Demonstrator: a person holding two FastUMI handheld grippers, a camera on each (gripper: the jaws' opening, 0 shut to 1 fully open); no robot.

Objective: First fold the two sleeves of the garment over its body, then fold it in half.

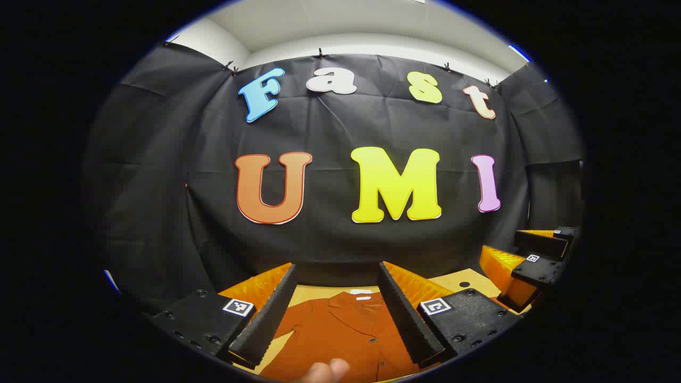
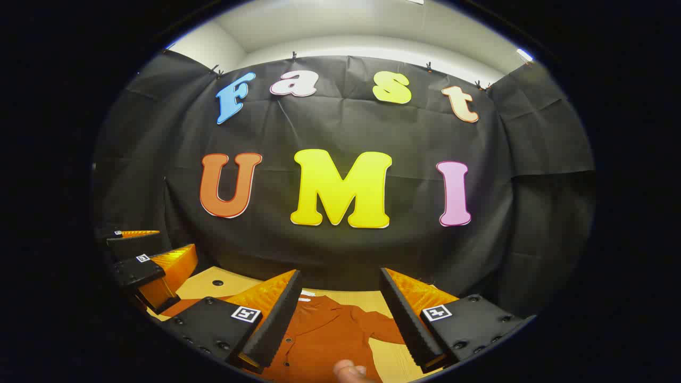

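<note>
A rust-orange buttoned shirt (image 1: 346, 332) lies flat on a light wooden table (image 1: 468, 279), collar toward the black cloth wall. My left gripper (image 1: 336, 314) hovers above it, open, nothing between its fingers. In the right gripper view the same shirt (image 2: 324, 340) shows with one sleeve (image 2: 380, 325) spread to the right. My right gripper (image 2: 338, 319) hangs open over the shirt, holding nothing. The right gripper (image 1: 537, 260) appears at the right edge of the left gripper view, and the left gripper (image 2: 141, 260) at the left edge of the right gripper view. A fingertip (image 1: 324, 371) pokes in at the bottom.
The black cloth wall (image 1: 340, 255) stands just behind the table's far edge. A small dark hole (image 2: 217, 283) marks the tabletop at left. A fingertip (image 2: 351, 371) also shows at the bottom of the right gripper view.
</note>
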